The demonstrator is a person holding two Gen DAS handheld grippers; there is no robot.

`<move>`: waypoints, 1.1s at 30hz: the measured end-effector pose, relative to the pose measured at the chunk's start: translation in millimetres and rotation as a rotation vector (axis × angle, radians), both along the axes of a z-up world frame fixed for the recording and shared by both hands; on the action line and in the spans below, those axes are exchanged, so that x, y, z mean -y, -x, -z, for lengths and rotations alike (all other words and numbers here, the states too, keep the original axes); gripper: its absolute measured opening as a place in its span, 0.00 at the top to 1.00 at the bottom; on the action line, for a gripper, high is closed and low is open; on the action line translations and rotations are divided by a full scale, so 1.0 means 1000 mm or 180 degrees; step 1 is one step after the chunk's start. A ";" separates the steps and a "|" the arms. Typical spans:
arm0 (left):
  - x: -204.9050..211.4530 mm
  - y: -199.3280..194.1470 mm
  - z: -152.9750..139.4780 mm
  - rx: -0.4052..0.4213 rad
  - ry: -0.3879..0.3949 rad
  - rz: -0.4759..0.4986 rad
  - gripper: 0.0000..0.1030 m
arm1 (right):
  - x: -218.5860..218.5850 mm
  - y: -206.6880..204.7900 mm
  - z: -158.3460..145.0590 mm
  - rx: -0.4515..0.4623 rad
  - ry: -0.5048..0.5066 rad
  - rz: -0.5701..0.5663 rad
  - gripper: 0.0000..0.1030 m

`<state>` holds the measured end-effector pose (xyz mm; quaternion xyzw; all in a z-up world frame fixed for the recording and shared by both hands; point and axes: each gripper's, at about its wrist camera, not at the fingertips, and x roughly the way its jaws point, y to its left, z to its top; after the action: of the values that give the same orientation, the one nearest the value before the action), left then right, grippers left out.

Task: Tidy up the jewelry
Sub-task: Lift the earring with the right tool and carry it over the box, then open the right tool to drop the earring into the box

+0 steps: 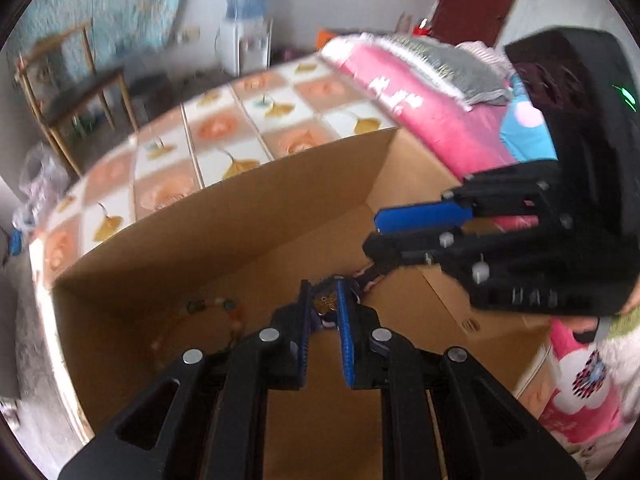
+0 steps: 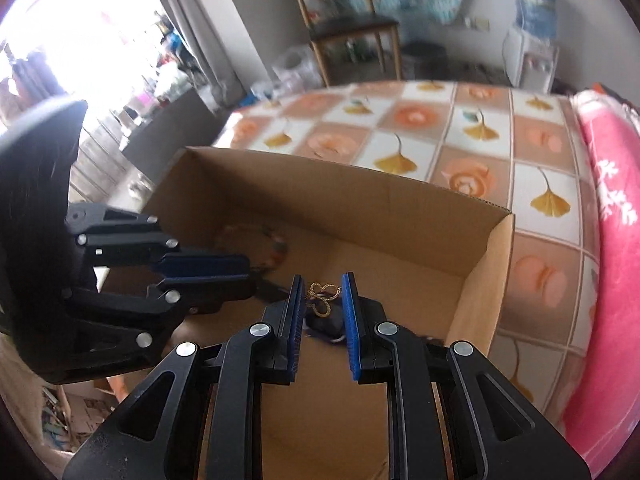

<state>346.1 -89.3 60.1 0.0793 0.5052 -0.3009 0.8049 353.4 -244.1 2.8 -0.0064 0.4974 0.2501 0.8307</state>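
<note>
**Left wrist view: both grippers over the box, each with a trinket**

Left wrist first: the left gripper (image 1: 322, 312) has its jaws drawn narrow on a small gold charm (image 1: 326, 303) with something dark hanging under it, poised over the open cardboard box (image 1: 240, 216). A bead bracelet (image 1: 216, 308) already lies on the box floor, towards the far left corner. The right gripper (image 1: 376, 276) comes in from the side, jaws close together, a pinkish strand trailing from its tip.

From the right wrist the right gripper (image 2: 322, 304) is pinching a gold looped pendant (image 2: 322, 298), a dark lump below it; the left gripper (image 2: 256, 280) sits just beside. I can't tell if the two share one piece.

My read: this stuff is light, limp and slippery, with fine links that snag or kink. Best gripped on the solid charm rather than the chain, and set down low into the box rather than dropped.

The box rests on a flower-patterned bench (image 2: 480, 152).
</note>
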 end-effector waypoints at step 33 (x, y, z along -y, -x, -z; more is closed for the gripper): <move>-0.025 0.007 -0.050 0.0408 0.0074 -0.0378 0.77 | 0.055 0.033 -0.061 0.0615 -0.0375 0.0105 0.67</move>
<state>338.7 -64.7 110.4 0.0589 0.4529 -0.2529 0.8529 320.2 -299.3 64.1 0.0266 0.3994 0.2633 0.8777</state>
